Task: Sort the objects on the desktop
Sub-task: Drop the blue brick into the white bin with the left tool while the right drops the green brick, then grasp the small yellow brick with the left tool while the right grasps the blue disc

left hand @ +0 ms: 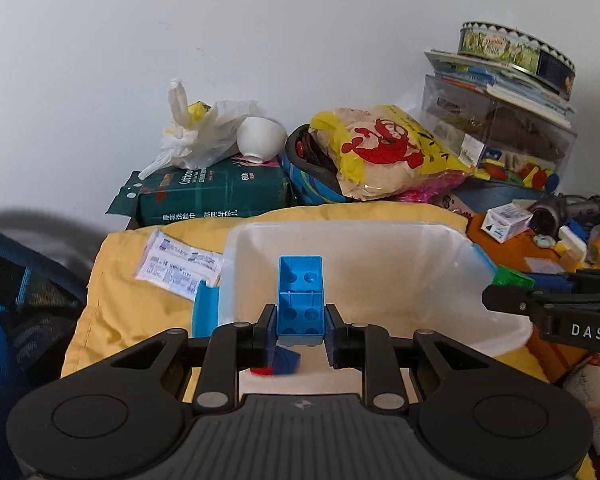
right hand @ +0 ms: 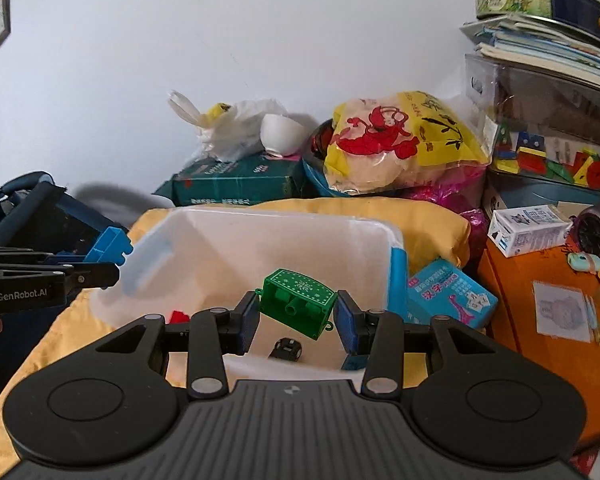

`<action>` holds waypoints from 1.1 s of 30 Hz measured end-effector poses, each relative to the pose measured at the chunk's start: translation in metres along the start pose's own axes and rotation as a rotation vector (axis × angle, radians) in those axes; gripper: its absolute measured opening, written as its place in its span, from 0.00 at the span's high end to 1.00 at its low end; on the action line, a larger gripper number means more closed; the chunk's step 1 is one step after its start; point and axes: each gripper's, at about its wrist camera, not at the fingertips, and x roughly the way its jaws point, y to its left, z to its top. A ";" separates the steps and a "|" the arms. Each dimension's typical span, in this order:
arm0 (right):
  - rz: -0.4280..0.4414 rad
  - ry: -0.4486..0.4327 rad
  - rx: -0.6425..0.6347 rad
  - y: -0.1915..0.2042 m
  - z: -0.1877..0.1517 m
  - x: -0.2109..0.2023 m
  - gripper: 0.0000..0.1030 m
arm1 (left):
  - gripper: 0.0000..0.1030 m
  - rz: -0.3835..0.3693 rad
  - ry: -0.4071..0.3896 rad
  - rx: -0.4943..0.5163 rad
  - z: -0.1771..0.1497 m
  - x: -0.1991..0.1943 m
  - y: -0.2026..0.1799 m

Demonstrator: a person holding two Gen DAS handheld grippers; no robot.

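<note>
My left gripper [left hand: 300, 330] is shut on a blue building block [left hand: 300, 300] and holds it above the near rim of a clear plastic bin [left hand: 440, 252]. A red piece [left hand: 262, 371] and a blue piece [left hand: 288, 360] lie below it in the bin. My right gripper [right hand: 298, 316] has its jaws spread around a tilted green toy block [right hand: 298, 305]; the block seems loose between them, over the bin [right hand: 220, 236]. A red piece [right hand: 178, 317] and a black toy [right hand: 286, 349] lie on the bin floor. The left gripper with its blue block [right hand: 108, 245] shows at the left.
The bin rests on a yellow cushion [left hand: 140, 280]. Behind stand a green tissue pack [left hand: 216, 196], a white bowl [left hand: 260, 138], a lobster-print bag [left hand: 388, 148], and a stack with a tin [left hand: 516, 52]. A blue card box [right hand: 452, 300] and an orange box [right hand: 540, 320] lie at the right.
</note>
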 end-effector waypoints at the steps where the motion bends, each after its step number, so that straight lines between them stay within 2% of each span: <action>1: 0.000 0.009 0.002 -0.001 0.003 0.005 0.55 | 0.73 -0.001 0.006 0.002 0.002 0.003 0.001; 2: -0.001 0.018 0.006 -0.003 0.006 0.011 0.55 | 0.70 0.001 0.008 0.003 0.003 0.006 0.001; 3: -0.003 0.026 0.006 -0.004 0.008 0.015 0.49 | 0.66 0.001 0.010 0.002 0.004 0.008 0.002; 4: -0.004 0.034 0.000 -0.005 0.009 0.020 0.36 | 0.55 0.010 0.006 0.000 0.003 0.008 0.003; 5: -0.012 0.031 -0.008 -0.006 0.009 0.023 0.32 | 0.50 0.025 -0.004 -0.002 0.001 0.007 0.005; 9: -0.024 -0.012 -0.015 -0.011 0.001 0.014 0.32 | 0.50 0.023 -0.024 0.027 -0.015 -0.006 0.012; 13: -0.002 -0.100 -0.021 -0.010 -0.024 -0.029 0.32 | 0.48 0.026 -0.030 0.038 -0.049 -0.031 0.020; 15: 0.000 -0.116 -0.032 -0.010 -0.044 -0.046 0.32 | 0.48 0.024 -0.017 0.015 -0.074 -0.043 0.025; 18: -0.032 -0.062 -0.039 -0.012 -0.086 -0.058 0.32 | 0.48 0.032 0.015 0.015 -0.113 -0.060 0.026; 21: -0.059 0.065 -0.023 -0.016 -0.133 -0.053 0.34 | 0.48 0.021 0.078 0.007 -0.154 -0.070 0.024; 24: -0.068 0.144 -0.019 -0.016 -0.164 -0.049 0.34 | 0.48 0.009 0.147 0.035 -0.186 -0.070 0.017; 28: -0.070 0.181 -0.033 -0.012 -0.179 -0.048 0.35 | 0.48 0.000 0.198 0.041 -0.209 -0.067 0.009; 33: -0.070 0.201 -0.043 -0.009 -0.184 -0.046 0.35 | 0.48 0.014 0.192 0.035 -0.215 -0.061 0.006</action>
